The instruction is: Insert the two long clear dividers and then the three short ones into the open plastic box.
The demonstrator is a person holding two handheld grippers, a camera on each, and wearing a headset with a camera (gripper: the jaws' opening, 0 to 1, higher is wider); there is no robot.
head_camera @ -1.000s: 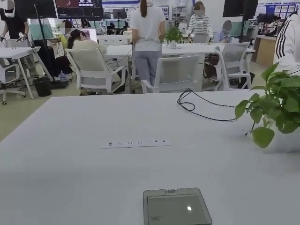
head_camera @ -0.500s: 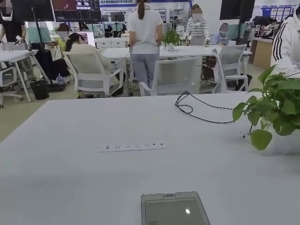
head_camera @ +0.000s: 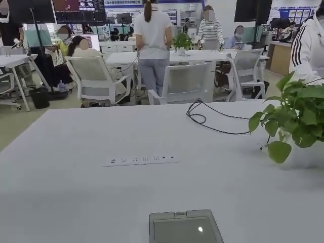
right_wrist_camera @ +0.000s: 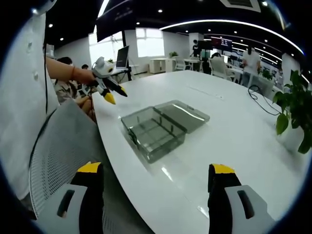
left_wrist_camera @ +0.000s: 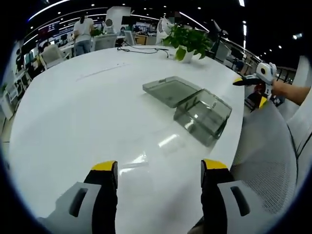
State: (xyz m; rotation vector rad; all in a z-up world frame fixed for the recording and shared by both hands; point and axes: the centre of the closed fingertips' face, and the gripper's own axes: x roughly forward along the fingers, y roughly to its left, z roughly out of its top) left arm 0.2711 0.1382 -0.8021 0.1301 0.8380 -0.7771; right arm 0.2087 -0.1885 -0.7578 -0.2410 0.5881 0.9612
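Left gripper view: my left tongs [left_wrist_camera: 158,168] hang released and empty above the white surface [left_wrist_camera: 73,112]. The smoky clear plastic box [left_wrist_camera: 204,116], lid laid open, sits near the surface's edge. My right tongs [right_wrist_camera: 158,171] are released too. The box looks light, stiff and slick, so I'd pinch a wall's rim. The dividers I cannot make out.

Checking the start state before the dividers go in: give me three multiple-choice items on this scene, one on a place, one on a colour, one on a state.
1. The potted plant stands: A on the table; B on a chair; C on the floor.
2. The tips of the left claw are: A red; B yellow; C blue.
3. The plastic box is: A shut; B overturned; C open.
A, its pot rests on the white top; B, yellow caps show; C, the lid lies flat beside it.
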